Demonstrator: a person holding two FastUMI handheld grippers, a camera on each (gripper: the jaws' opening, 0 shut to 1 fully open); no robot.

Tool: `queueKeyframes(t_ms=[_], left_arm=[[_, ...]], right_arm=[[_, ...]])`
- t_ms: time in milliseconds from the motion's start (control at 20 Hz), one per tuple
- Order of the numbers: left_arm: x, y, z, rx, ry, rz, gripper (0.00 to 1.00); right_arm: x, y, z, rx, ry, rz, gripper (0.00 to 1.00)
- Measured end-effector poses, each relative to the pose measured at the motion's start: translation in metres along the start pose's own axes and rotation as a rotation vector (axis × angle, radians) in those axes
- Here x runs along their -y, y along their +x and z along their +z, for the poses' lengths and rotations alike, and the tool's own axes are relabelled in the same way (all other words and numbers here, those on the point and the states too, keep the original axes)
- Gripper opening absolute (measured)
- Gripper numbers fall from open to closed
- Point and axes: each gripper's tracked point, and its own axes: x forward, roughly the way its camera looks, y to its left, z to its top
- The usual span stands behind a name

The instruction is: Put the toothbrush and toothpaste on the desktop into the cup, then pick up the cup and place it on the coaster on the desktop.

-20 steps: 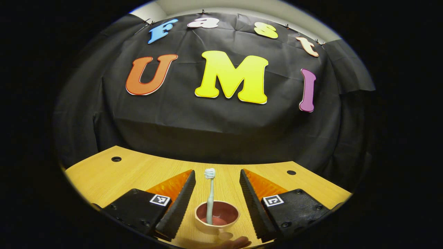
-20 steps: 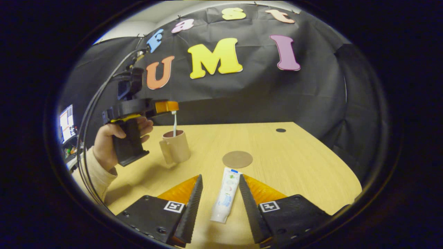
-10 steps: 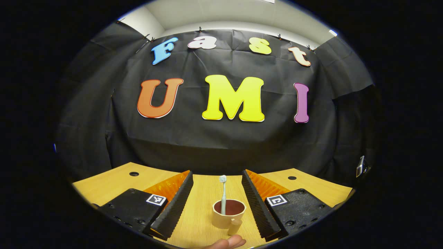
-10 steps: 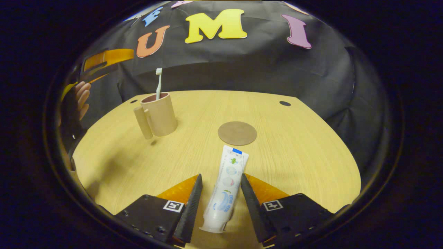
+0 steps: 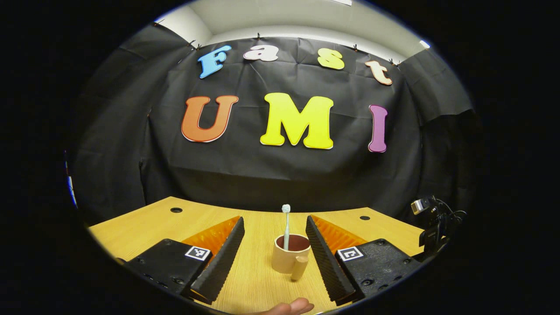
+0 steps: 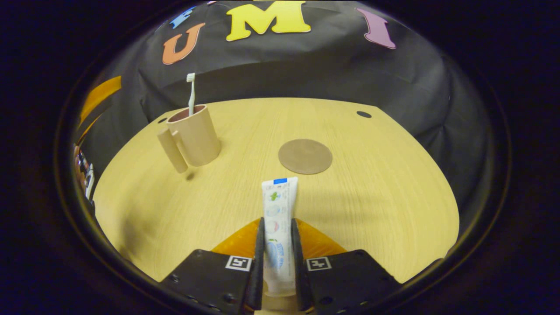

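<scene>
Near the coaster (image 6: 305, 156), just on its camera side: toothpaste (image 6: 278, 223) pinched between both fingers of the right gripper (image 6: 277, 262), jaws narrow and pressing the tube's sides toward its cap end, flat crimped tail pointing at the coaster. Probably light and soft; likely to dent and slide under a hard squeeze, so better held low, near the stiffer shoulder by the cap, as now. Left of the coaster and well apart from it: cup (image 6: 194, 136) upright on the desktop (image 6: 376, 188), handle toward the camera, toothbrush (image 6: 190, 92) standing in it, bristles up. Looks rigid, easiest taken across the wall or by the handle. Facing the cup: left gripper (image 5: 273, 251), jaws wide, gripping nothing.
</scene>
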Motion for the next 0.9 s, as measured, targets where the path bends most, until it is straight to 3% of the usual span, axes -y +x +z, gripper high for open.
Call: queueKeyframes(t_ms=[100, 150, 250, 300, 450, 500, 550, 900], left_arm=[[-0.008, -0.006, -0.005, -0.016, 0.008, 0.008, 0.9], [-0.013, -0.009, -0.008, -0.019, 0.011, 0.012, 0.8], [-0.021, -0.017, -0.017, -0.034, 0.003, 0.018, 0.8], [-0.026, -0.021, -0.02, -0.04, -0.004, 0.023, 0.9], [-0.046, -0.03, -0.026, -0.052, -0.013, 0.048, 0.9], [-0.055, -0.032, -0.028, -0.054, -0.012, 0.062, 0.8], [-0.063, -0.034, -0.03, -0.057, -0.012, 0.076, 0.9], [-0.089, -0.039, -0.047, -0.103, -0.051, 0.103, 0.9]], right_arm=[[-0.008, -0.006, 0.002, 0.045, -0.041, 0.026, 0.28], [-0.014, -0.011, 0.007, 0.077, -0.038, 0.049, 0.27], [-0.031, -0.027, 0.032, 0.174, -0.015, 0.101, 0.26], [-0.041, -0.039, 0.05, 0.237, -0.011, 0.126, 0.26], [-0.076, -0.073, 0.109, 0.426, -0.015, 0.194, 0.26], [-0.088, -0.084, 0.126, 0.48, -0.02, 0.212, 0.26], [-0.099, -0.092, 0.145, 0.537, -0.024, 0.228, 0.25], [-0.151, -0.103, 0.233, 0.715, -0.052, 0.292, 0.25]])
